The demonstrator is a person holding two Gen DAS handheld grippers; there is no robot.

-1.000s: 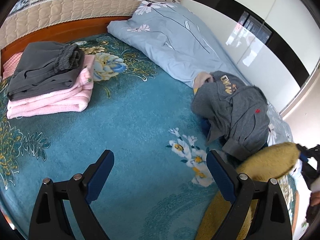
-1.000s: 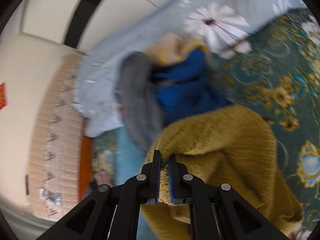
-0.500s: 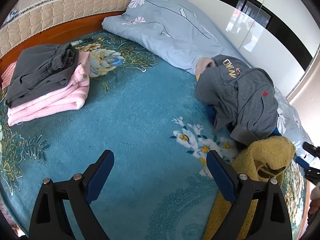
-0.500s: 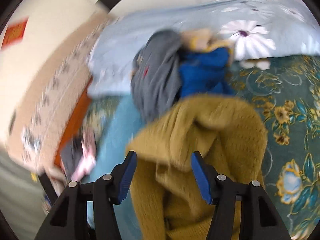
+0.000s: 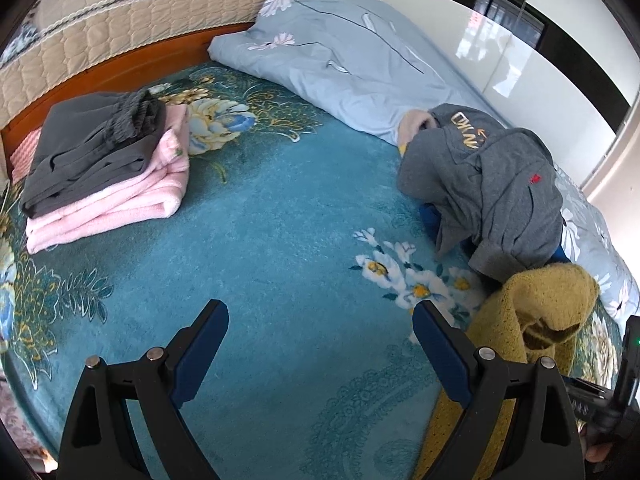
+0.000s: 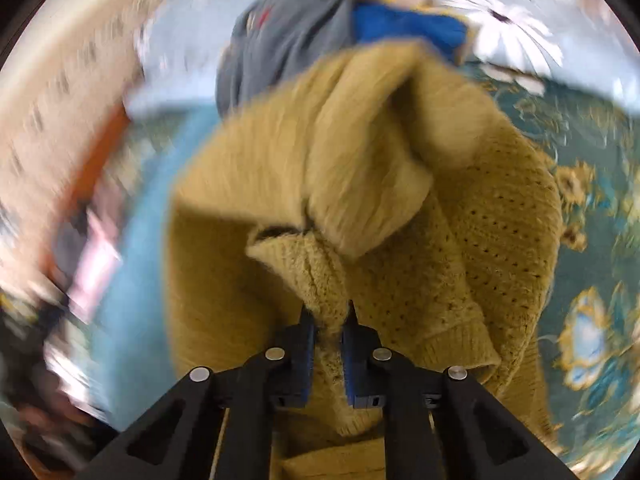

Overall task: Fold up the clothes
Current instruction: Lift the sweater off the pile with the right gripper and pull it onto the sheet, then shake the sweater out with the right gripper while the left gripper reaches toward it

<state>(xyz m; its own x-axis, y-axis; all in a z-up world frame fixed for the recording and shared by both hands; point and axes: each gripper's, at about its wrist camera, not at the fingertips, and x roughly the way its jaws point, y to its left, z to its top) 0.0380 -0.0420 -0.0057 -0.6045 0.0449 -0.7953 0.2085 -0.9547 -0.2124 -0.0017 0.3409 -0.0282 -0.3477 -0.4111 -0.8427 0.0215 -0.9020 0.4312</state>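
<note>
A mustard-yellow knitted sweater (image 6: 360,184) lies bunched on the teal floral bedspread (image 5: 260,240). My right gripper (image 6: 327,320) is shut on a fold of its knit, with the blue pads pressed on the fabric. In the left wrist view the same sweater (image 5: 536,312) sits at the lower right, partly behind my right finger. My left gripper (image 5: 320,320) hovers open over bare bedspread with nothing between its fingers. A grey hoodie (image 5: 492,184) lies crumpled over a blue garment (image 6: 404,24) just beyond the sweater.
A folded stack, dark grey trousers (image 5: 96,148) on a pink garment (image 5: 120,208), rests at the left near the wooden bed frame (image 5: 120,72). A light blue floral quilt (image 5: 340,52) runs along the far side by the wall. The right wrist view is blurred.
My right gripper let go of the sweater's edge, opened wide, then closed on another fold while rolling and dipping. The sweater has slumped into a heap. The left gripper stayed open and nearly still.
</note>
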